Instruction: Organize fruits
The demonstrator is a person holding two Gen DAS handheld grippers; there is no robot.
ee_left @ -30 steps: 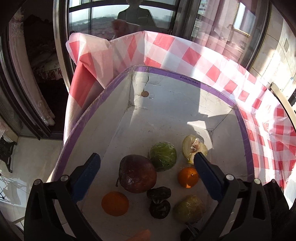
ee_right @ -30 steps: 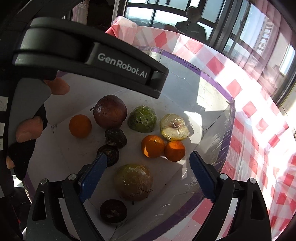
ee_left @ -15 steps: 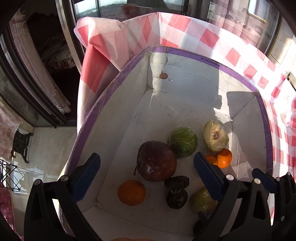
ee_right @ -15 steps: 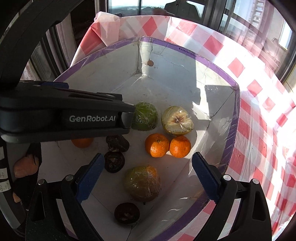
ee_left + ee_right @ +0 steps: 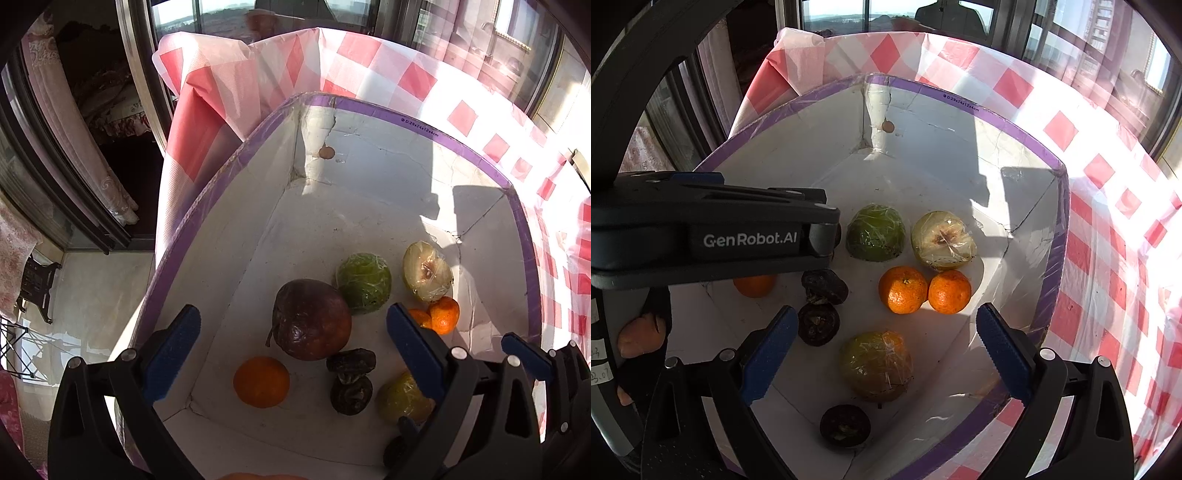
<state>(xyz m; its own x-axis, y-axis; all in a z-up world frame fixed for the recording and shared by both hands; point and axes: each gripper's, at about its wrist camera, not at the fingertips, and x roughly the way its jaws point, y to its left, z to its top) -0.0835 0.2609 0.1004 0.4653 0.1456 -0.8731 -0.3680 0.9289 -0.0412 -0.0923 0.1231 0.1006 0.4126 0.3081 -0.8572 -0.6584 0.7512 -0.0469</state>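
Note:
A white box with a purple rim (image 5: 417,127) (image 5: 960,101) holds the fruit. In it lie a dark red apple (image 5: 312,319), a wrapped green fruit (image 5: 364,282) (image 5: 875,232), a wrapped cut half fruit (image 5: 427,271) (image 5: 943,240), two small oranges (image 5: 903,290) (image 5: 949,291), a lone orange (image 5: 261,381), dark shrivelled fruits (image 5: 351,380) (image 5: 823,286) and a wrapped green-orange fruit (image 5: 875,365). My left gripper (image 5: 291,350) is open and empty above the apple. My right gripper (image 5: 884,349) is open and empty above the green-orange fruit.
A red and white checked cloth (image 5: 369,70) (image 5: 1108,221) covers the table under the box. Dark window frames and curtains (image 5: 74,147) stand to the left and behind. The left gripper's body (image 5: 713,229) crosses the left of the right wrist view.
Both grippers have lifted and pulled back from the box, so more of its walls show. The fruit lies where it was. Both grippers stay open.

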